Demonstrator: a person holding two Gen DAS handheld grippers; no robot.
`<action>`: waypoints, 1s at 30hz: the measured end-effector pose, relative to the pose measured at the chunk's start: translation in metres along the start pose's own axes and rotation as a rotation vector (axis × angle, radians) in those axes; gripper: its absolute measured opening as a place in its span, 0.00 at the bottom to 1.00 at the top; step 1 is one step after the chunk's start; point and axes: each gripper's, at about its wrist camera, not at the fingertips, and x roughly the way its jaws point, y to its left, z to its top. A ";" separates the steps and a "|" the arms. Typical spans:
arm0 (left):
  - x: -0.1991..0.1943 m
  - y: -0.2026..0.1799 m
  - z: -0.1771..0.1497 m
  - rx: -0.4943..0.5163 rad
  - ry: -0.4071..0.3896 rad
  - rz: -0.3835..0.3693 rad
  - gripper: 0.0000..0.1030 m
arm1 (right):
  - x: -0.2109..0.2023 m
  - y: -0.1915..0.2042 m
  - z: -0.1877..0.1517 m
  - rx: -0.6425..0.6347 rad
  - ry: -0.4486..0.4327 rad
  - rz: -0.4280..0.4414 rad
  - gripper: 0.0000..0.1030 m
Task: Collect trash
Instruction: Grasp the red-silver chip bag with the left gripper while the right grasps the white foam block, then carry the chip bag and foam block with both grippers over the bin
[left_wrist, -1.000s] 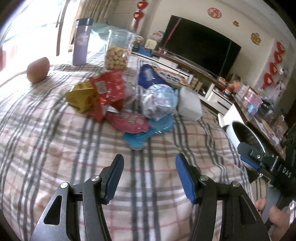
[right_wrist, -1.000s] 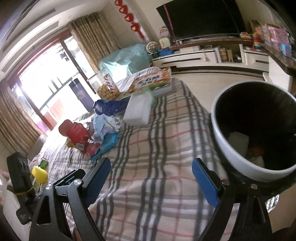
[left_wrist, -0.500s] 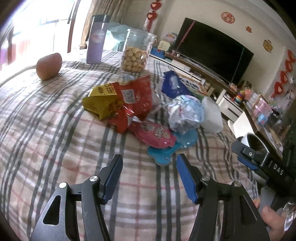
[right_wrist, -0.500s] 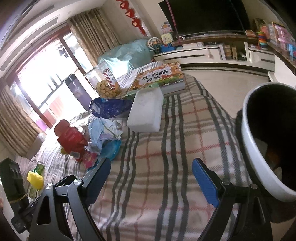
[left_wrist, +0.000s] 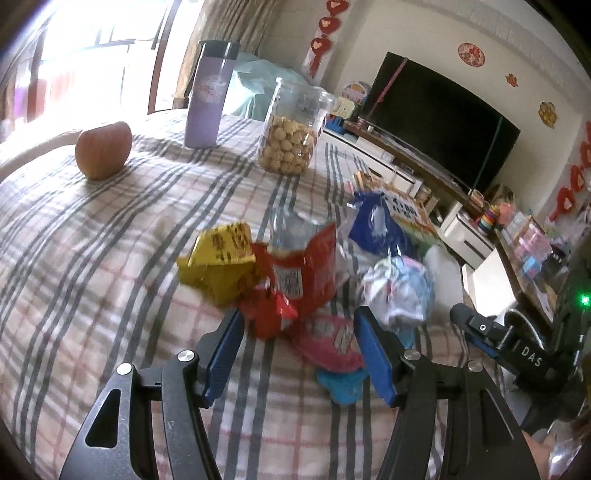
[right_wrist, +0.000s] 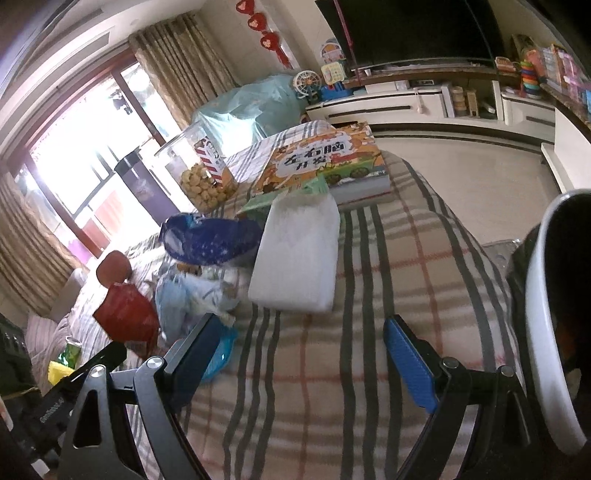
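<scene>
The torn red foil snack bag (left_wrist: 295, 280) stands with its mouth up; left gripper (left_wrist: 297, 350) and right gripper (right_wrist: 306, 354) are both spread, empty.

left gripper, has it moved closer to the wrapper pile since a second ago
Yes. The left gripper has closed in on the wrapper pile: its fingers now frame the red wrapper, with the cookie jar looming nearer.

Both wrist views angled down, close over plaid table (left_wrist: 110, 258); shared wrapper pile (left_wrist: 295, 273).
</scene>
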 end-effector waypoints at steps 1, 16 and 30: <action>0.002 0.000 0.002 0.000 -0.004 -0.001 0.59 | 0.002 0.001 0.003 -0.002 -0.002 -0.001 0.88; 0.026 0.007 0.001 0.028 0.005 -0.034 0.27 | 0.014 0.005 0.004 -0.036 -0.008 -0.005 0.47; -0.017 -0.004 -0.027 0.077 0.001 -0.105 0.25 | -0.038 -0.005 -0.020 -0.038 -0.038 0.023 0.47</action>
